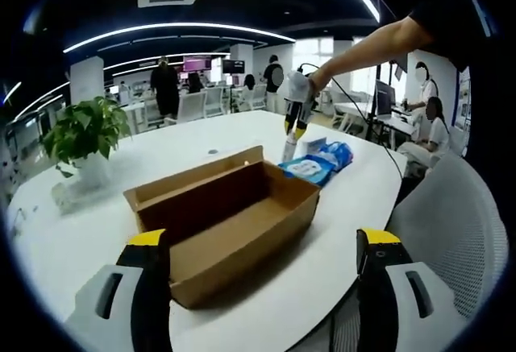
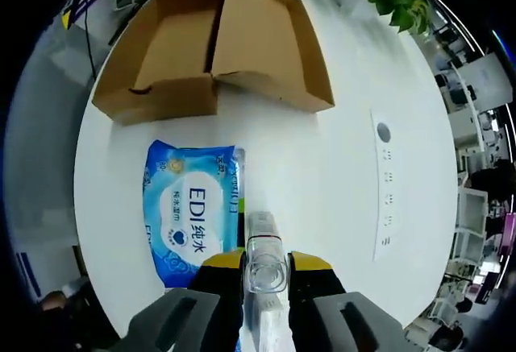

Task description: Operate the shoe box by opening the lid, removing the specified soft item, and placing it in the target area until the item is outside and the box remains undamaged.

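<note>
An open cardboard box (image 1: 222, 223) sits mid-bench (image 1: 81, 239), lid folded back. Left tongs (image 1: 266, 275) are spread, empty. Right tongs (image 2: 266, 275) pinch a clear tube (image 2: 264, 267), its lower end hidden, above a blue wipes pack (image 2: 192, 211) near the bench edge.

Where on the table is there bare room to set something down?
Bare patches: between the wipes pack and the socket strip, and between the open box and the plant. Crowded where box meets pack, by the right gripper shut on a clear bottle.

Open office: white round table (image 1: 242, 130), potted plant (image 1: 83, 130), curved ceiling light strips (image 1: 177, 31), mesh chair (image 1: 451, 223).
</note>
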`<state>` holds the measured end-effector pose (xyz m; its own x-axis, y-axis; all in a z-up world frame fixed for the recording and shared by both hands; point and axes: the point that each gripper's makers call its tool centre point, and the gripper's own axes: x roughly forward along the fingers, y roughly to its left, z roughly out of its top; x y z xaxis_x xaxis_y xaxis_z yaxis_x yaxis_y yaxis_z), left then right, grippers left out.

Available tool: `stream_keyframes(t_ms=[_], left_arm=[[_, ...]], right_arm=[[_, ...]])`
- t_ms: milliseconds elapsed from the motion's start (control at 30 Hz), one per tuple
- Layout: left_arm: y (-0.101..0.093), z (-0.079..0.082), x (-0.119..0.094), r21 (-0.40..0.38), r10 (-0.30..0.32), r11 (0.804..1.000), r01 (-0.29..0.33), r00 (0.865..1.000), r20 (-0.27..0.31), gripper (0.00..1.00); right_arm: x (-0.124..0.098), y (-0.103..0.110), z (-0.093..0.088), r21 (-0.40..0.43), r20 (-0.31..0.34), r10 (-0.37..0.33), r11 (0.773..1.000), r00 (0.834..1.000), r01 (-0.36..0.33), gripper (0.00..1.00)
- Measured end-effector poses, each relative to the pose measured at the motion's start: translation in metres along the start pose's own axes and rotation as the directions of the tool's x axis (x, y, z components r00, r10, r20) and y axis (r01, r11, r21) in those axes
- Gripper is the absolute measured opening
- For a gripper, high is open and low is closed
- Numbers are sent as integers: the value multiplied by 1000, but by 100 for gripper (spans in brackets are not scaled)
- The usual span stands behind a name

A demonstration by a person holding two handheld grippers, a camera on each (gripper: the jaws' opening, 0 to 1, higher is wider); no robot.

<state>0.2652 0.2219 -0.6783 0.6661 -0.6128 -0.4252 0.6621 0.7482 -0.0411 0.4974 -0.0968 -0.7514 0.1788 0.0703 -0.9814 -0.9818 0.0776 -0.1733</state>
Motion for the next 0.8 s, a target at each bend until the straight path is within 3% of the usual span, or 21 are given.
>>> stream_keyframes(t_ms=[367,800], left_arm=[[6,-3,-1,-9,12,1000,-12,1000,-7,99],[15,-7,-4,-25,39,999,-40,999,-20,95]], right_arm=[[0,-7,4,-3,6,-3,1000,1000,3,21],[-3,-12,8,-10,29,-24,1000,999,24,20]])
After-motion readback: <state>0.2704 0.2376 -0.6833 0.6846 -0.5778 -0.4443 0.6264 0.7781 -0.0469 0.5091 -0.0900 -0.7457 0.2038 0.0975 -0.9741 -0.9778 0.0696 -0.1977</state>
